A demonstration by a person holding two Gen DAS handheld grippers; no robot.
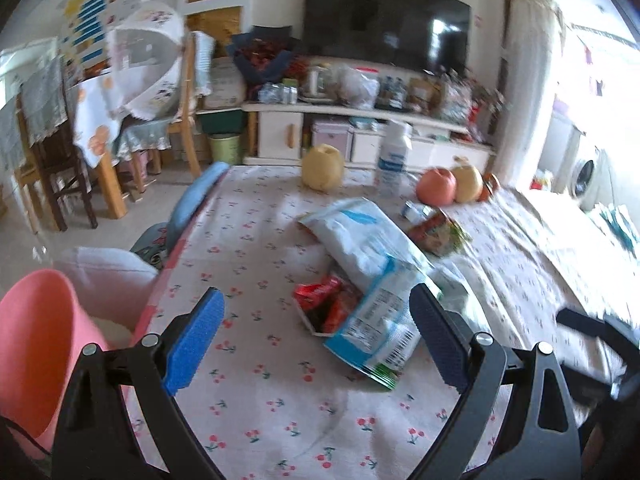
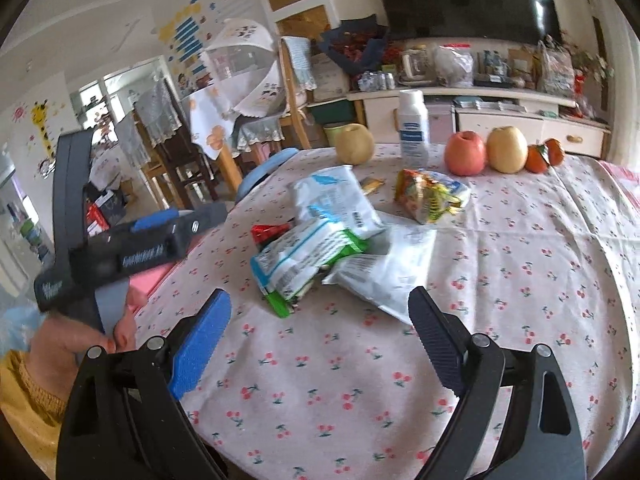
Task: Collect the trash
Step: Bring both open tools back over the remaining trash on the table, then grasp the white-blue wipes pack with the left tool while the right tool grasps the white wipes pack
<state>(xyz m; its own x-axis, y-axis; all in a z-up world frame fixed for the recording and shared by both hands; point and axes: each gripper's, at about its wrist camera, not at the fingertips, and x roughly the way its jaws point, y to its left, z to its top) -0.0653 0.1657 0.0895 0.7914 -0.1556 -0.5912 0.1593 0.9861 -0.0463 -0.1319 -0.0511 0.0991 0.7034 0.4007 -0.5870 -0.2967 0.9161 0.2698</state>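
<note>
- The left wrist view is motion-blurred, so print on the wrappers is unreadable; the pink bin [image 1: 36, 344] is cut off at the frame's left edge, left of the left gripper [image 1: 316, 336].
- A red wrapper [image 1: 324, 300] is half buried under the blue-and-white packet [image 1: 380, 320], and a white mailer bag [image 2: 384, 268] is partly covered by the pile.
- The left gripper has its jaws wide apart, holding nothing; the blue-and-white packet lies between them on the tabletop [image 1: 256, 408], whether it touches the right pad is unclear.
- The right gripper [image 2: 320, 332] also has jaws spread wide and empty, the trash pile just ahead of them.
- A yellow snack bag [image 2: 432, 196] lies farther ahead, with fruit and a white bottle [image 2: 414, 128] beyond.
</note>
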